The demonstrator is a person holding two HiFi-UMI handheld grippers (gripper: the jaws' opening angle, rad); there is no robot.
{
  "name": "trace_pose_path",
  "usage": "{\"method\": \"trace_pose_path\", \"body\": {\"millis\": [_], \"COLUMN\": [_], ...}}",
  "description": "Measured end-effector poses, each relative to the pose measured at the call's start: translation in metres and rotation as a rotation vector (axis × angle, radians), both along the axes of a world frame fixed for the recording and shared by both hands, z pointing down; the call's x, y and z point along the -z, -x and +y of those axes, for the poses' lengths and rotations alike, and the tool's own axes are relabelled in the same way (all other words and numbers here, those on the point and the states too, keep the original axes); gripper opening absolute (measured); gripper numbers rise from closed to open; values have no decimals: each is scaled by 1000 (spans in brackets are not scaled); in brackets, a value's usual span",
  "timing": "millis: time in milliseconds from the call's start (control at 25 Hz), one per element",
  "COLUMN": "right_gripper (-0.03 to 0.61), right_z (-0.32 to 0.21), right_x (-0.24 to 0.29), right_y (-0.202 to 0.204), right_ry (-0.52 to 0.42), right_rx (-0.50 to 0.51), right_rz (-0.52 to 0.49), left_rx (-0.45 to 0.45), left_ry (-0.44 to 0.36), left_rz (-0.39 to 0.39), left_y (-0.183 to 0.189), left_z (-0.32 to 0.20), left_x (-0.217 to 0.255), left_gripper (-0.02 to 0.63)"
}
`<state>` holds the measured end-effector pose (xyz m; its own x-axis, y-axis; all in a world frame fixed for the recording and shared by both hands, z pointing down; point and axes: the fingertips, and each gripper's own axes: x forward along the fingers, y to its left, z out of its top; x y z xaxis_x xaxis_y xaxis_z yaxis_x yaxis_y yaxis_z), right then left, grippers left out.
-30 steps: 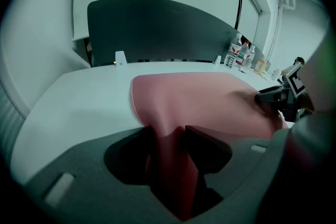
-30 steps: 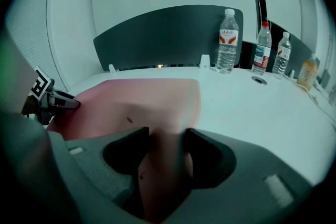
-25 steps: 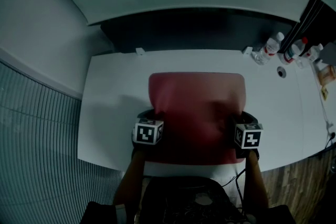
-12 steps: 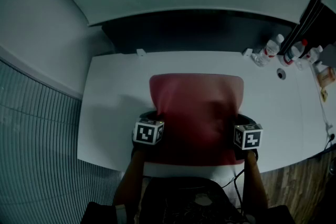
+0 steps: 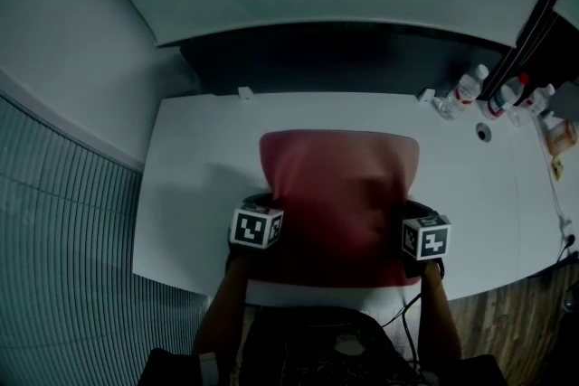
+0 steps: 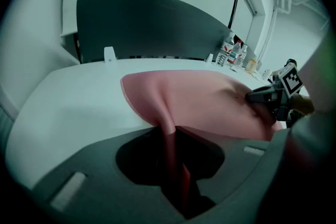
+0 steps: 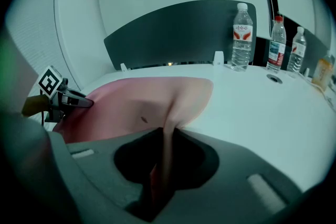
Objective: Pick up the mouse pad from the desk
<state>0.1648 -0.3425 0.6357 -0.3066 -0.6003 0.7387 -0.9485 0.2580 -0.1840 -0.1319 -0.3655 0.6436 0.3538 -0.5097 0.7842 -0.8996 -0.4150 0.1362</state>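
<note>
On desk [image 5: 185,185], left claw [image 6: 176,168] and right claw [image 7: 161,173] are closing tighter on mouse pad [image 5: 339,185].

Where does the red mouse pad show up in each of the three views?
Head view: mouse pad in the centre, on the white desk.
Left gripper view: pad centre to right, its near edge running to bottom middle.
Right gripper view: pad centre-left.
Shared landmark: water bottles at the desk's far right corner.

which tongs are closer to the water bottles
Right. The right tongs pinch the mouse pad's right edge, on the water bottles' side; the left tongs pinch its left edge, farther off. Both are closing on it.
</note>
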Motion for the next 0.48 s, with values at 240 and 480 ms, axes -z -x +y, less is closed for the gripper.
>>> {"method": "trace_pose_path", "body": {"millis": [240,480], "right_gripper": [57,58], "right_z": [3,6], "right_x": [-1,0], "right_y": [0,-2], "right_ry": [6,22], "right_rx": [-3,-17], "right_rz": [-18,-84], "left_rx": [11,11], "left_ry": [10,-4], "left_rz": [7,14], "left_y": [1,-1], "left_z": [2,4], "left_x": [1,8], "left_gripper": [84,81]}}
